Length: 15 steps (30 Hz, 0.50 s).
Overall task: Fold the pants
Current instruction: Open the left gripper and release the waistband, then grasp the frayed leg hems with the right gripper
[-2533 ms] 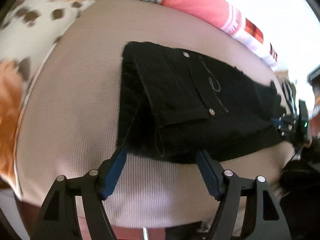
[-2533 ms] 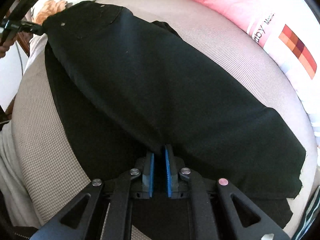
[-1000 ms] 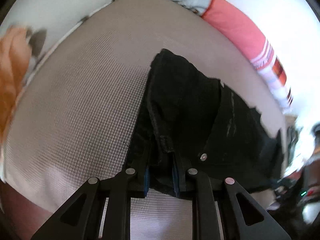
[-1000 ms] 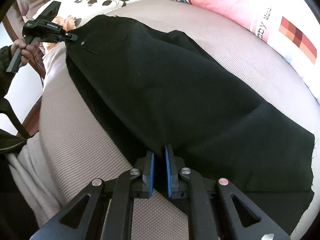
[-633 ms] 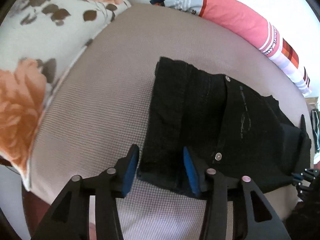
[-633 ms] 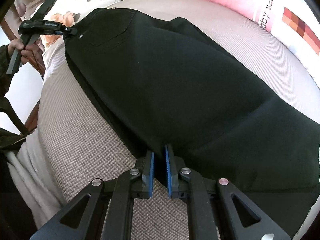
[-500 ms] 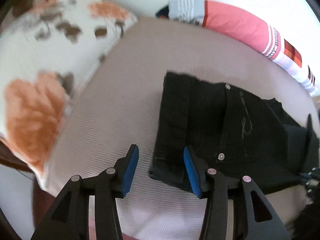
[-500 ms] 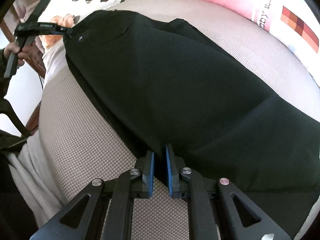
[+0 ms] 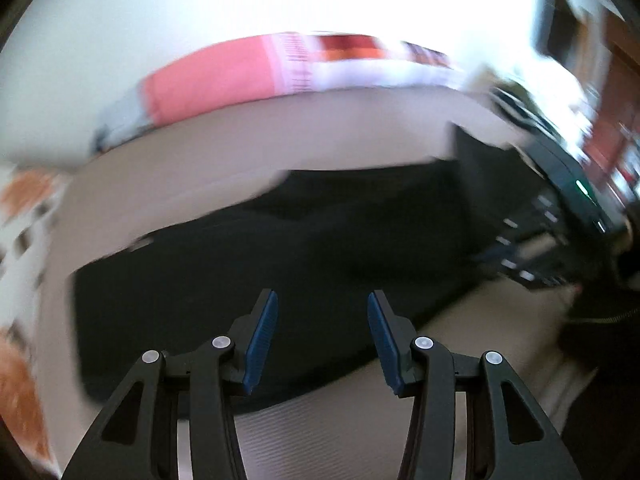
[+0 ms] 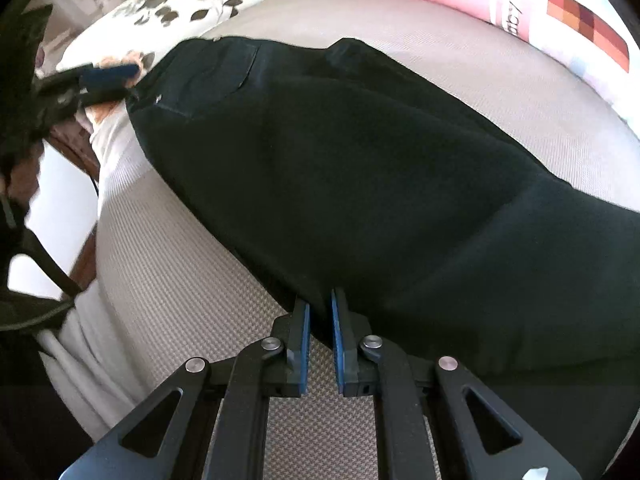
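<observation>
Black pants [image 10: 360, 168] lie folded lengthwise across a beige cushion [image 10: 168, 288]. My right gripper [image 10: 320, 304] is shut on the near folded edge of the pants, about mid-leg. In the blurred left wrist view the pants [image 9: 280, 272] spread across the middle. My left gripper [image 9: 322, 308] is open and empty above their near edge. It shows in the right wrist view [image 10: 108, 76] at the far left, by the waistband with its back pocket [image 10: 212, 76]. The right gripper [image 9: 532, 256] shows at the right of the left wrist view.
A pink and white pillow [image 10: 500, 4] lies along the far side of the cushion. A floral pillow [image 10: 172, 4] sits at the far left, past the waistband. The cushion's left edge drops off beside white fabric [image 10: 80, 340].
My left gripper opened, let go of the waistband, and swung fast to the right, blurring its view. My right gripper stays shut on the pants leg edge.
</observation>
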### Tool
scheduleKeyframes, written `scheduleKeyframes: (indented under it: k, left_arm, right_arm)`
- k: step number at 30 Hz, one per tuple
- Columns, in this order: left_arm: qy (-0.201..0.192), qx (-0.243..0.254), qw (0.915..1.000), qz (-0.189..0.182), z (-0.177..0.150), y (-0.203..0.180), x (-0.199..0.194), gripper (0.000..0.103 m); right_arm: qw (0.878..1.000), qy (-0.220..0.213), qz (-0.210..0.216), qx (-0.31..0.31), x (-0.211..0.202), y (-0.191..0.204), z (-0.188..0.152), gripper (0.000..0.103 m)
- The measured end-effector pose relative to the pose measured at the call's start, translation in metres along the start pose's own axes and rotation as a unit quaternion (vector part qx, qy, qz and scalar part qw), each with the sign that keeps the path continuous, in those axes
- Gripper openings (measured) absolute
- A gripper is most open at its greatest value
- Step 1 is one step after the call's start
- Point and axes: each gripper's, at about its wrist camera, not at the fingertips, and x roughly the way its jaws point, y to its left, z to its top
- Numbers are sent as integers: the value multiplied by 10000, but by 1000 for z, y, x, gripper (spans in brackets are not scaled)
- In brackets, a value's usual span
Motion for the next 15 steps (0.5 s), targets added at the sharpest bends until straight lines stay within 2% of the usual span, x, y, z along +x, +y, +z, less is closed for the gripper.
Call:
scheduleKeyframes:
  k: [4,6,9,14,15]
  left_arm:
    - [238,579,9966,-542,11,-43,37,48]
    - [383,785,9938,-686,13,-59,54,48]
    - [608,1118,9897,-657,15,-83,76,48]
    - [575,1381,9874,-523,22,-108,96,48]
    - [577,1348,9880,-494,24,-109,100,45]
  right_arm:
    - [9999,-50,44,107,-3,-3,1,11]
    - [9998,-80,81,179,-4,-6,2,11]
    - [9995,-154,146,245,-11,-10,2,11]
    - [9993,-250,195,202,-20,-9,4,12]
    - [9993,-265,195,186,-21,-8,5,12]
